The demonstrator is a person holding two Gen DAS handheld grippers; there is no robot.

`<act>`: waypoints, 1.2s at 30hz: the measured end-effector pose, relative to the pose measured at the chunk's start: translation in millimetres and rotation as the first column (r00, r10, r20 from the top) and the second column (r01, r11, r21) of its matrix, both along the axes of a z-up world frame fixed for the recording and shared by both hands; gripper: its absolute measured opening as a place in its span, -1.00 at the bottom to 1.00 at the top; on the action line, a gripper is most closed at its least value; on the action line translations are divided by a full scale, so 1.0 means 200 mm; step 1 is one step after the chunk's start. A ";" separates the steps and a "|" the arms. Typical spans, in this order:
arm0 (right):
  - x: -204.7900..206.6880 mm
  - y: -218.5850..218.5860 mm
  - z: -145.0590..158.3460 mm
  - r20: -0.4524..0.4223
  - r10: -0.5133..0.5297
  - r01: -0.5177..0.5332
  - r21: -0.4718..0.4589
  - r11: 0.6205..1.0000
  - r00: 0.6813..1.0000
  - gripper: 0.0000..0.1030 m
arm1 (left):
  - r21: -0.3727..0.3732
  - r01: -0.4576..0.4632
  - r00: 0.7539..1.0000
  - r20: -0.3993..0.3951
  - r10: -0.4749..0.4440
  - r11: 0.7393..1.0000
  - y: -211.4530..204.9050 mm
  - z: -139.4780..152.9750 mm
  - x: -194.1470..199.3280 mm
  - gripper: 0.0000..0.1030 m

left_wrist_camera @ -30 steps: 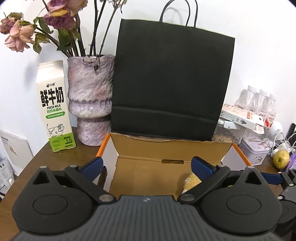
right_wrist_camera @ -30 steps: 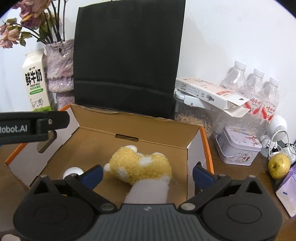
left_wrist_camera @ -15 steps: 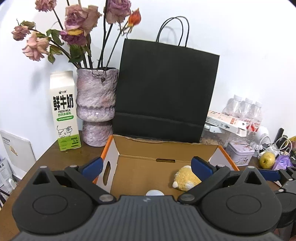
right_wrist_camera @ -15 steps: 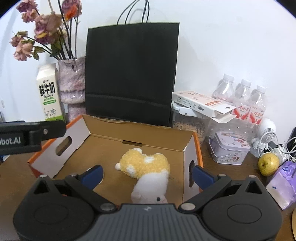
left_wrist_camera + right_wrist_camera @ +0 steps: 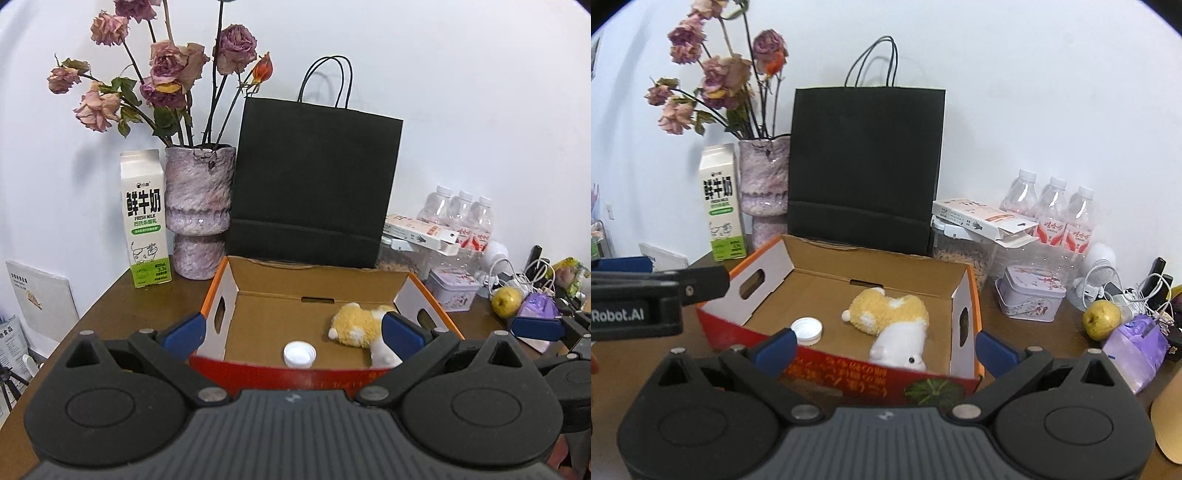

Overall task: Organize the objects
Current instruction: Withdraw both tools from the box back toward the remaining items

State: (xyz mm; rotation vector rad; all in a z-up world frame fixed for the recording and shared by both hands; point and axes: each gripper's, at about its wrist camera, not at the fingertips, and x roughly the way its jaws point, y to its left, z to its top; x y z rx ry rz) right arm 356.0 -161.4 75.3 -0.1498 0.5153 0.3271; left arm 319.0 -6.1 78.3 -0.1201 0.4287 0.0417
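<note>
The dark brown wooden table (image 5: 110,306) carries everything. Straight ahead of both pairs of jaws stands an open cardboard box with orange edges and a red front (image 5: 827,373). Behind it a tall black paper bag (image 5: 314,184) stands upright. Beyond the left jaws are a white and green milk carton (image 5: 144,218) and, just beside it, a mottled purple vase (image 5: 199,206). Past the right jaws are a small lilac tin (image 5: 1030,297), a yellow-green pear (image 5: 1102,319) and clear water bottles (image 5: 1052,214).

In box (image 5: 964,291): plush toy (image 5: 890,317) right, bottle cap (image 5: 807,329) left of it.
Behind box: paper bag (image 5: 864,166).
Left of bag: vase (image 5: 762,184), then milk carton (image 5: 720,203).
Right of box: tin (image 5: 1030,297), apple (image 5: 1102,319).
</note>
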 end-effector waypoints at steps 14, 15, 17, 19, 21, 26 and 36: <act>-0.44 -0.12 -0.01 0.034 0.028 -0.028 0.003 1.000 0.999 1.00 | 0.014 0.032 0.999 -0.003 -0.032 0.999 -0.03 -0.01 -0.39 1.00; -0.48 -0.12 -0.02 0.037 0.031 -0.031 0.004 1.000 0.999 1.00 | 0.020 0.031 0.999 -0.004 -0.031 0.999 -0.03 -0.02 -0.42 1.00; -0.54 -0.14 -0.03 0.039 0.043 -0.044 0.009 0.999 0.998 1.00 | 0.026 0.026 1.000 -0.005 -0.026 0.999 -0.02 -0.04 -0.48 1.00; -0.61 -0.15 -0.05 0.040 0.055 -0.056 0.015 0.998 0.998 1.00 | 0.020 0.029 1.000 -0.003 -0.029 0.999 0.00 -0.05 -0.54 1.00; -0.67 -0.16 -0.07 0.037 0.066 -0.066 0.018 0.998 0.997 1.00 | 0.021 0.033 0.999 -0.004 -0.033 0.999 0.01 -0.07 -0.60 1.00; -0.84 -0.18 -0.16 0.017 0.093 -0.093 0.013 0.996 0.996 1.00 | 0.032 0.038 0.999 -0.018 -0.037 0.999 0.04 -0.13 -0.73 1.00; -1.12 -0.20 -0.31 -0.026 0.114 -0.114 0.025 0.993 0.993 1.00 | 0.027 0.050 0.998 -0.038 -0.049 0.998 0.09 -0.24 -0.96 1.00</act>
